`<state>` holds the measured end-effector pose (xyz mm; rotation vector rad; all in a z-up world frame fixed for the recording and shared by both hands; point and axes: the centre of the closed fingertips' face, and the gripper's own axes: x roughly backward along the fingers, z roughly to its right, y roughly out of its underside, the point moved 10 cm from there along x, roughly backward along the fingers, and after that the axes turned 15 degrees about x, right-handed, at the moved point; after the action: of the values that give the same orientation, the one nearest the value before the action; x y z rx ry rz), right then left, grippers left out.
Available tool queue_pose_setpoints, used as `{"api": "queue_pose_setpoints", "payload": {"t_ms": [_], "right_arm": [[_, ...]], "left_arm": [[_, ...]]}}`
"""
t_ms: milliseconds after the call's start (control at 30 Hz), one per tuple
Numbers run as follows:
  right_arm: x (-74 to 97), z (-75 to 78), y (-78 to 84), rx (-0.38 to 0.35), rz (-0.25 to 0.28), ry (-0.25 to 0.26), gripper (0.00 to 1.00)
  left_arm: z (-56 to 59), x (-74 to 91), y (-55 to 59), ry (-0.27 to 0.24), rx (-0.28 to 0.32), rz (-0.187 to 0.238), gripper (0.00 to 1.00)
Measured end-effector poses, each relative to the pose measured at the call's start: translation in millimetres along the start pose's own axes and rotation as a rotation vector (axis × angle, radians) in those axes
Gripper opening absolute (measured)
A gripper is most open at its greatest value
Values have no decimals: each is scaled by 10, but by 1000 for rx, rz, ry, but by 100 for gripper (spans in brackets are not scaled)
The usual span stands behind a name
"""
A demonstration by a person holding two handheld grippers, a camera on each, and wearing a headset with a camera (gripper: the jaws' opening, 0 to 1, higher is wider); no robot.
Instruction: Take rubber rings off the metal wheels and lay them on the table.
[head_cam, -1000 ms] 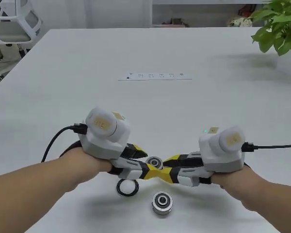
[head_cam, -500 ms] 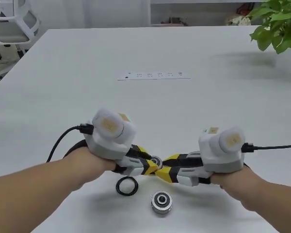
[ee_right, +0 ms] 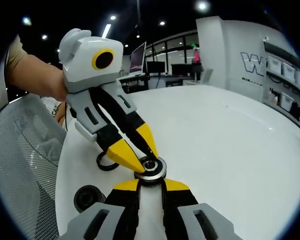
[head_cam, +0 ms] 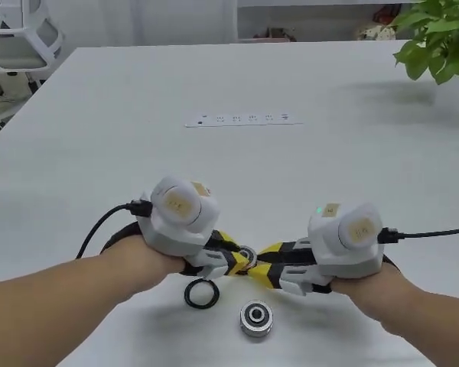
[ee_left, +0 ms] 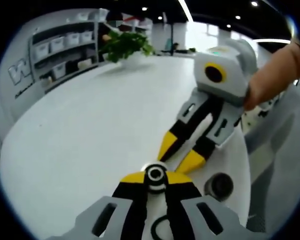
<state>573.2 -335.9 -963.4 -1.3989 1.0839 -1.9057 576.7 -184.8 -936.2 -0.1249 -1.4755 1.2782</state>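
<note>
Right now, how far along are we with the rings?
Done: one loose ring lies on the table. In hand: left gripper and right gripper both pinch a wheel, its ring apparently on. Left: strip that one, then the second wheel on the table, which looks ringed too.

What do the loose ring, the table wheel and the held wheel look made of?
Loose ring: thin, matt black, likely rubber. Table wheel: shiny silvery rim, so metal; its dark face is unclear. Held wheel: bright metal hub with a black band around it, probably rubber.
</note>
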Motion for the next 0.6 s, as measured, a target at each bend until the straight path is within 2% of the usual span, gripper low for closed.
{"api": "queue_pose_setpoints", "payload": {"t_ms": [133,200,400,533,600], "right_arm": [[13,16,17,-5,-9,-13,9],[21,33,44,-45,-8,-13,2],[8,43,33,-65,-16,-14,0],[6,50,49,-169,-17,14,0],[11,52,60,-192,-9,23,0]], "left_arm": [[14,5,4,-5,-2,-1,13],[16,5,3,-9,-6,-2,13],[15,7,5,-16,1,0,13],[13,4,2,-24,3,1,13],[20,4,5,-29,4,2,13]]}}
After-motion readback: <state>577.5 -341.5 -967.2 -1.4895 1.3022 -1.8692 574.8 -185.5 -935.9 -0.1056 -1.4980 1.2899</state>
